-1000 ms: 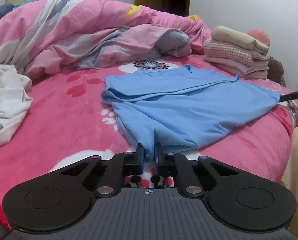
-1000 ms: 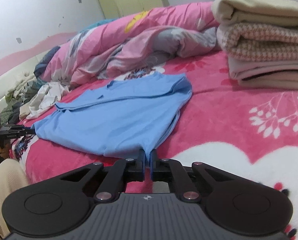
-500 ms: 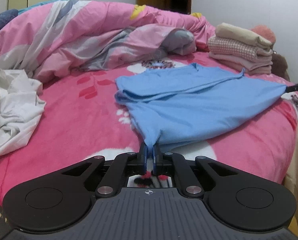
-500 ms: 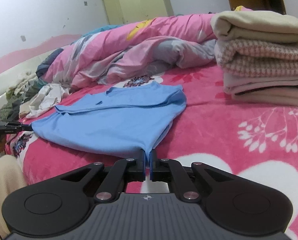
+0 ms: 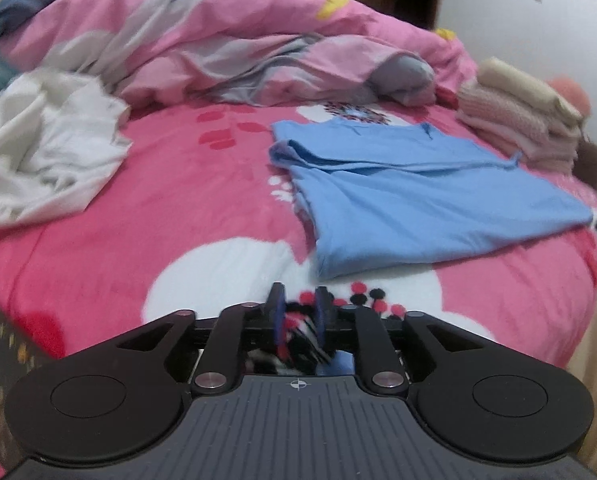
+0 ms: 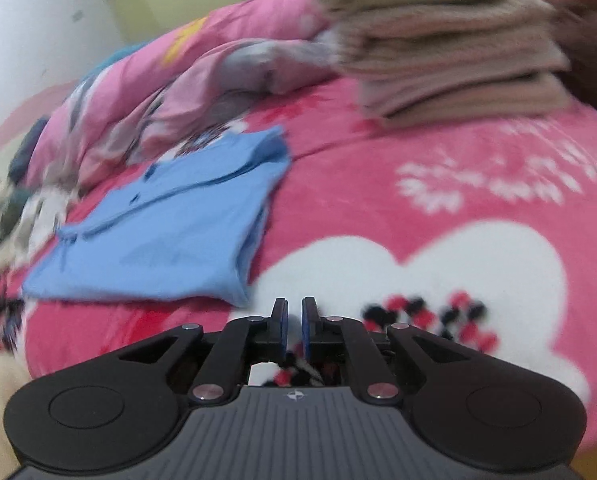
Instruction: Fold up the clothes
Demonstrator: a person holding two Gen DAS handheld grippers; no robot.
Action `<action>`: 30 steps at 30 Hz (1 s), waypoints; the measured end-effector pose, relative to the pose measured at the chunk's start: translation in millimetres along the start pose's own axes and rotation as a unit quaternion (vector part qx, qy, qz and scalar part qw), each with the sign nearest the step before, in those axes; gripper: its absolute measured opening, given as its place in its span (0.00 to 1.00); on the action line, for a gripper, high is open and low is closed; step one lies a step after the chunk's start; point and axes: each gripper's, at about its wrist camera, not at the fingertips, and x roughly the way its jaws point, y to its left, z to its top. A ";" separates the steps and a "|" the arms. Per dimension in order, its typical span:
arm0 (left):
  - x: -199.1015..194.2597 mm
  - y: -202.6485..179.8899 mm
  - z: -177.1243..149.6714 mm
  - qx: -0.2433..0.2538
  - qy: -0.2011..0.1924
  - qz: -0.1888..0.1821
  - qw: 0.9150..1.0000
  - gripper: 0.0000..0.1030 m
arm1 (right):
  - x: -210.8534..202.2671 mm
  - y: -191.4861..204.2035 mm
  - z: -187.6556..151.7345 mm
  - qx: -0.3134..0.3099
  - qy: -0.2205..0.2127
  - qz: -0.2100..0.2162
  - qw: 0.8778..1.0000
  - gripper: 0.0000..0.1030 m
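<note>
A light blue shirt lies partly folded and flat on the pink bed. It shows in the right wrist view as the blue shirt left of centre. My left gripper stands open just short of the shirt's near left corner, with nothing between its fingers. My right gripper is open by a narrow gap, empty, just right of the shirt's near right corner. Both views are blurred by motion.
A stack of folded beige and pink clothes sits at the back right, large in the right wrist view as the stack. A crumpled white garment lies at the left. A bunched pink duvet fills the back.
Both grippers have let go of the blue shirt's near corners, opened, and pulled back from it. The shirt now lies flat on the bed.
</note>
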 end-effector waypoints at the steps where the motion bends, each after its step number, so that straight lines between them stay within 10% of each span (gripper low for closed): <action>1: -3.8 -1.6 -1.4 -0.013 -0.001 -0.001 1.000 0.29 | -4.8 -1.8 -1.1 0.019 0.000 -0.004 1.000 0.10; 5: -15.5 -14.0 -2.4 -0.053 -0.006 -0.011 0.999 0.54 | -22.2 -2.5 -4.9 0.087 -0.002 0.005 0.996 0.23; 30: 48.3 -46.2 105.2 -0.193 -0.002 0.023 0.981 0.64 | 34.0 107.7 104.3 0.085 0.009 0.107 0.991 0.33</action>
